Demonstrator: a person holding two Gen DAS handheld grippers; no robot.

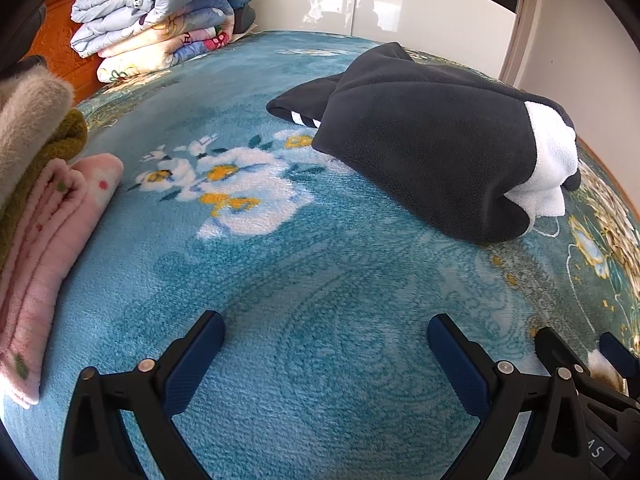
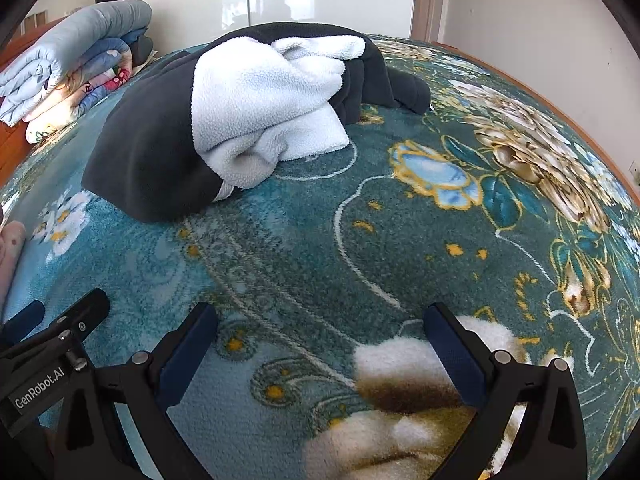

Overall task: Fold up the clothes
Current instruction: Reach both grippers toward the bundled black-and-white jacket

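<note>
- Since crumpled dark grey fleece garment with white lining [image 2: 160,148] looks soft, light, floppy: pinch hem edges, judged
- left gripper [image 1: 326,344], right gripper [image 2: 320,336] both spread wide, nothing held

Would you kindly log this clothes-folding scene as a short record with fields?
surface: floral teal blanket
garment to fold: dark fleece garment with white lining, lying crumpled
folded stack: pink and tan clothes, at the left edge
background: folded quilts
left gripper: jaws open, empty
right gripper: jaws open, empty
</note>
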